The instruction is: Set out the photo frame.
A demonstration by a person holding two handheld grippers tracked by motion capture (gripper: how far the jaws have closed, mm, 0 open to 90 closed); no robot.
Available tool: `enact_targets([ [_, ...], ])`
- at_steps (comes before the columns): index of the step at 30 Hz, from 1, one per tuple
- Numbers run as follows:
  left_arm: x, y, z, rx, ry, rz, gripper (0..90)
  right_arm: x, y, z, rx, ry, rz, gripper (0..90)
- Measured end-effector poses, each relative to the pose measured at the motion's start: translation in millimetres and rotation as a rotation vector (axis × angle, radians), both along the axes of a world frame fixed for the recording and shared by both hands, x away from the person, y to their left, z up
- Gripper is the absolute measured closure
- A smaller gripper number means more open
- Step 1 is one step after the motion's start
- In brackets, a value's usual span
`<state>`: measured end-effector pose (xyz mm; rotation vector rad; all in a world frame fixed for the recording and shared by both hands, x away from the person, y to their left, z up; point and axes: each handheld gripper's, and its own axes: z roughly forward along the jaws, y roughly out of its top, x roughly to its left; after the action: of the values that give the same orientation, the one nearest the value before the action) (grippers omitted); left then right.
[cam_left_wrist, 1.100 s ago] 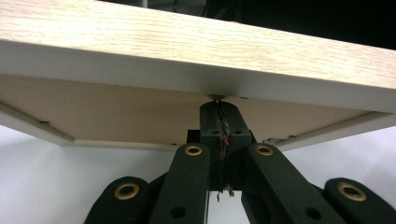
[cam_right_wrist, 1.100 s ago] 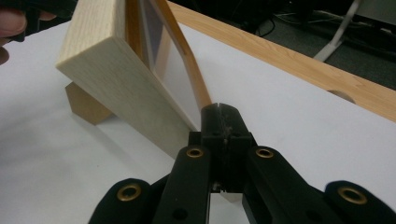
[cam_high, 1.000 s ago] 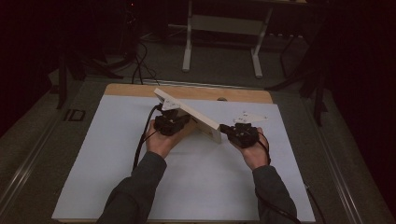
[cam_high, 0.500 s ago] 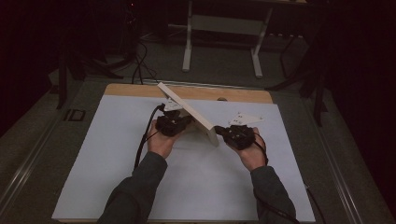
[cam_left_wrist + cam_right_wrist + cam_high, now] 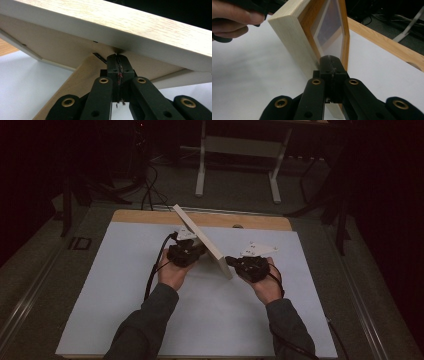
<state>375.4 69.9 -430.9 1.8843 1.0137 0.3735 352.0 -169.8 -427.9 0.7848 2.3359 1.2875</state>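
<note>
Two hands come in from the bottom of the high view, each one with a black gripper, and between them stands a light wooden picture frame [image 5: 202,240] on the white table cover [image 5: 115,285]. The frame stands on its lower edge and leans back to the left. The left gripper [image 5: 192,251] is at the back side of the frame, near its middle. The right gripper [image 5: 231,261] meets the near lower corner of the frame from the right. The wooden table edge [image 5: 150,216] shows beyond the white cover.

In the left gripper view the jaws are closed together with no gap between them. Their tip touches the brown back board [image 5: 62,47] of the frame, just under the pale wooden rim [image 5: 140,30]. A flat stand leg [image 5: 75,85] comes down from the back board to the white cover, beside the jaws. I cannot tell if a thin part of the leg is caught between the jaws.

In the right gripper view the jaws are also closed together, and their tip presses on the corner of the frame where the pale side [image 5: 292,45] meets the orange inner border [image 5: 310,22]. Nothing is seen between these jaws. The glass front [image 5: 332,30] faces to the right. The person's other hand [image 5: 234,20] is at the upper left, behind the frame.
</note>
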Motion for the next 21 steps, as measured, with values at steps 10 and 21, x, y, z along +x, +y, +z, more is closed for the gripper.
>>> enact_targets([
  [10,0.4,-2.1,-1.5,-0.003,0.009,-0.009,90.0,-4.1,5.3,1.7,0.000,-0.006,0.031,90.0],
  [21,0.5,-3.4,-2.7,0.002,0.016,-0.021,90.0,-8.4,9.1,4.0,0.003,-0.013,0.055,90.0],
])
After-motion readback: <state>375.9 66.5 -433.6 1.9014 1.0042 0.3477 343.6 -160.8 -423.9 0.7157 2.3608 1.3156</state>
